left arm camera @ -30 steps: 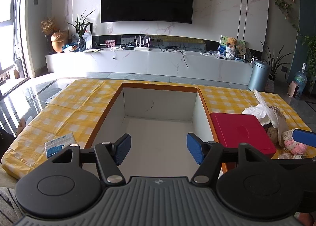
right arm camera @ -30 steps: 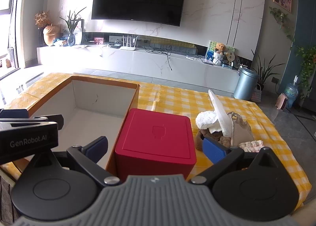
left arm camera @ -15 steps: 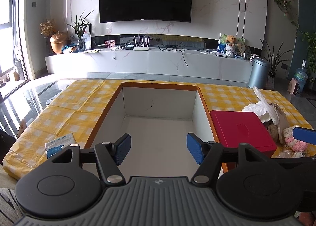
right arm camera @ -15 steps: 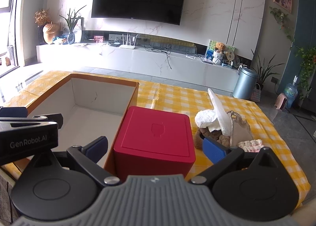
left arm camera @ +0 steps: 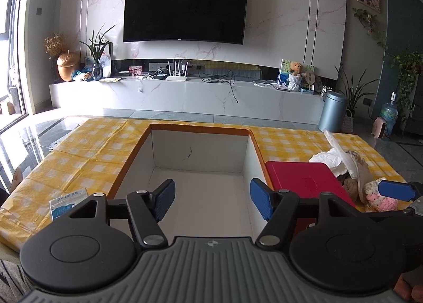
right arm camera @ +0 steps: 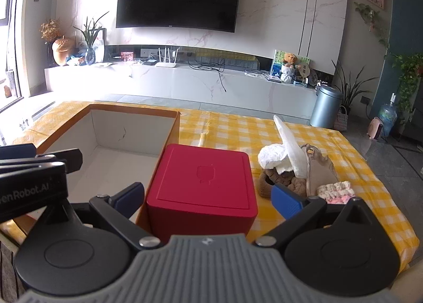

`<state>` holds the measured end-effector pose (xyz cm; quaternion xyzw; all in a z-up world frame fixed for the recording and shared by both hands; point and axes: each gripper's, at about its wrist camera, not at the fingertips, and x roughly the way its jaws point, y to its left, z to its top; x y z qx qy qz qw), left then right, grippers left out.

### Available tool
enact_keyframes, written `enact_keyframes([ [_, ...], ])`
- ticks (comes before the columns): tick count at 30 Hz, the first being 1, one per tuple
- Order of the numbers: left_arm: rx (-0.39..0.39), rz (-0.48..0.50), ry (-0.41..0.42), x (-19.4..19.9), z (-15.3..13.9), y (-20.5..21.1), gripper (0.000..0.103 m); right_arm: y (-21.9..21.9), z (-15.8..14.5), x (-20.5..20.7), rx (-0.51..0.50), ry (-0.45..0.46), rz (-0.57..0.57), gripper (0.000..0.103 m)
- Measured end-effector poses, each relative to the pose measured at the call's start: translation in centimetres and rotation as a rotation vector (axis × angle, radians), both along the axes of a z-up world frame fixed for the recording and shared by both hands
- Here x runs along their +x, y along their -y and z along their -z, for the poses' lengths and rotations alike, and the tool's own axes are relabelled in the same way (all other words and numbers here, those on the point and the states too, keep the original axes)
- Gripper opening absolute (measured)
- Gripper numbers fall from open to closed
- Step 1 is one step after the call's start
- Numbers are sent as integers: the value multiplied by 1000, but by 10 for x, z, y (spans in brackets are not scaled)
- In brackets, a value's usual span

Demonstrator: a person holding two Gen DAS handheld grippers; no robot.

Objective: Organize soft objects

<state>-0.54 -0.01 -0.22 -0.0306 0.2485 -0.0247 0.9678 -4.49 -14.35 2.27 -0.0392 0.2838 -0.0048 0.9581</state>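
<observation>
A small blue-and-white packet (left arm camera: 67,203) is seen lying flat near the left front corner of the table (left arm camera: 87,149), which is covered by a yellow-and-white checked cloth. To its right, a large open box (left arm camera: 198,160) with an orange rim and pale inner walls is set on the cloth, its near side reaching the front edge; nothing can be made out inside it.

The left gripper (left arm camera: 212,201) is held above the near part of this box. Its blue-padded jaws are spread wide, with nothing between them but the box floor below.

Just beside the box's right wall, a red lidded box (right arm camera: 203,184) is placed, with its lid closed. The right gripper (right arm camera: 208,195) is held in front of it and slightly above, its jaws spread well apart. The red box is framed between the blue pads in the right wrist view, but the pads are not seen to press on it.

Further right, toward the right edge of the table, the soft things are gathered in one loose heap. A crumpled white cloth (right arm camera: 275,156) lies on top of a brown plush toy (right arm camera: 284,184), with a clear plastic wrapper (right arm camera: 289,139) sticking up at a tilt from the pile. A beige fabric piece (right arm camera: 321,172) leans against these, and a pink-and-cream knitted item (right arm camera: 337,191) is placed at the near right of the heap, touching it. None of these pieces is held by either gripper.
</observation>
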Motion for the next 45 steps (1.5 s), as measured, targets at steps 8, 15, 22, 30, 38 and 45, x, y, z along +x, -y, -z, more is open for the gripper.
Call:
enact_keyframes([
  [8,-14,79,36,1,-10,2,90,58,-16,-9,15,11,97,100],
  [15,-49,97,0,7,-8,3,90,136,-17,5,10,-113,266,101],
  [22,-14,84,-10,12,-3,12,90,176,5,27,-19,-192,223,101],
  [30,20,104,-8,10,1,16,90,131,49,53,-425,-341,-305,100],
  [38,125,50,80,2,-3,24,90,115,91,84,-472,-504,-457,99],
  [45,101,46,53,8,-1,16,90,97,108,89,-557,-555,-500,79],
])
